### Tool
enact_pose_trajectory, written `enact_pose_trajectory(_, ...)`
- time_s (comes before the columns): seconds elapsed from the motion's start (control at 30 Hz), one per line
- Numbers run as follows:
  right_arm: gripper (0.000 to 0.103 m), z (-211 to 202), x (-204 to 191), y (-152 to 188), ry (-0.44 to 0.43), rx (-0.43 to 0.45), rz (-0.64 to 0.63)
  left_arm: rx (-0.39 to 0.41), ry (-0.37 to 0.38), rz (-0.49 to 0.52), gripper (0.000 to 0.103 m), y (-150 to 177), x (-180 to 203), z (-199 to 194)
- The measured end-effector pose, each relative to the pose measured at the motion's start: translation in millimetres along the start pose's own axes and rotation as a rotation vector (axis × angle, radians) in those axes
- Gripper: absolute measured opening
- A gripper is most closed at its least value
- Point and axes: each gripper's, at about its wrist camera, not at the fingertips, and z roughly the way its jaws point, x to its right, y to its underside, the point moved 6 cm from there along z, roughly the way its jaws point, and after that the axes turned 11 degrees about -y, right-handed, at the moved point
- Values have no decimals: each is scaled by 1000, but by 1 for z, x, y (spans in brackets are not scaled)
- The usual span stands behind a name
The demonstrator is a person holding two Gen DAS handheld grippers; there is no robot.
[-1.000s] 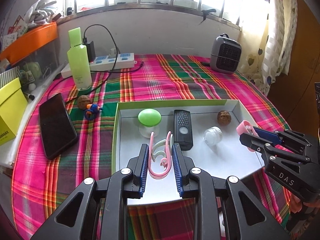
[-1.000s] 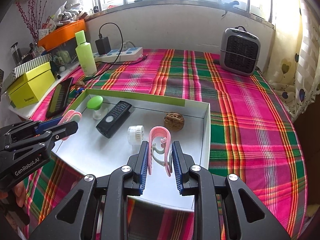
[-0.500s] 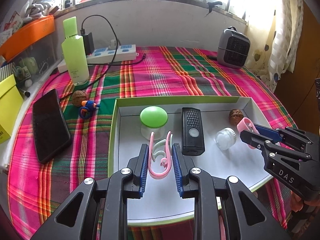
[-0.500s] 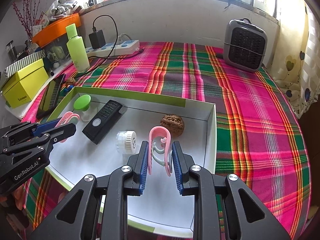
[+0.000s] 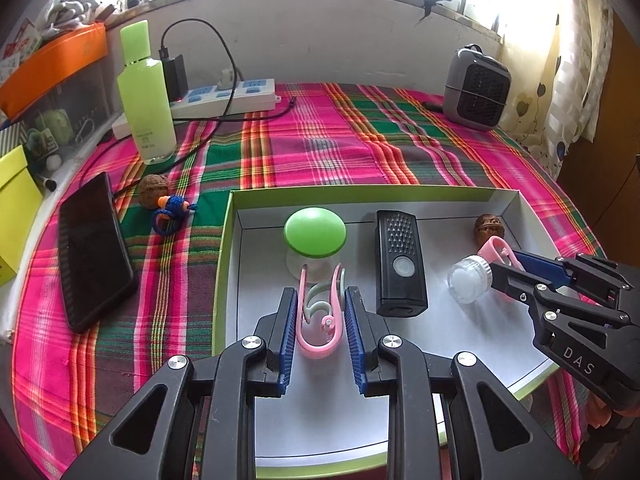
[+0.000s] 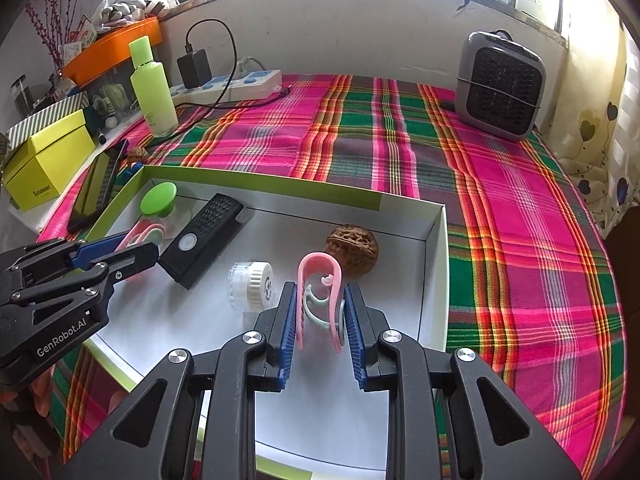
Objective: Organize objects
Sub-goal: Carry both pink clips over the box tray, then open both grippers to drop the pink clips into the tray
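A white box with a green rim (image 5: 230, 240) (image 6: 434, 280) lies on the plaid cloth. It holds a green-lidded jar (image 5: 315, 236) (image 6: 158, 200), a black remote (image 5: 400, 268) (image 6: 202, 236), a small clear jar (image 5: 468, 280) (image 6: 250, 280) and a walnut (image 5: 488, 228) (image 6: 352, 250). My left gripper (image 5: 320, 320) is shut on a pink clip (image 5: 320, 312) above the box near the green jar. My right gripper (image 6: 320, 324) is shut on another pink clip (image 6: 320, 288) beside the walnut. Each gripper shows in the other's view, the right one (image 5: 508, 268) and the left one (image 6: 132, 248).
Left of the box lie a black phone (image 5: 92, 248), a second walnut (image 5: 154, 190) and a blue-orange toy (image 5: 172, 210). A green bottle (image 5: 146, 92), a power strip (image 5: 224, 98) with cables and a grey heater (image 5: 476, 88) stand at the back. A yellow box (image 6: 48, 160) is far left.
Both grippers have moved forward over the box, each still holding its pink clip. The objects in the box have not moved.
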Motion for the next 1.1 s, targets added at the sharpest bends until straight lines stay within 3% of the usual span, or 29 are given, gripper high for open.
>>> enact_pose_trajectory(1.03,25,1,2,-1,20,-3,-5,-1,-10,17,22,-1,5,4)
enact_pose_trajectory(1.1,28,1,2,-1,20,-1,-4,-2,-11,18,23,-1,5,3)
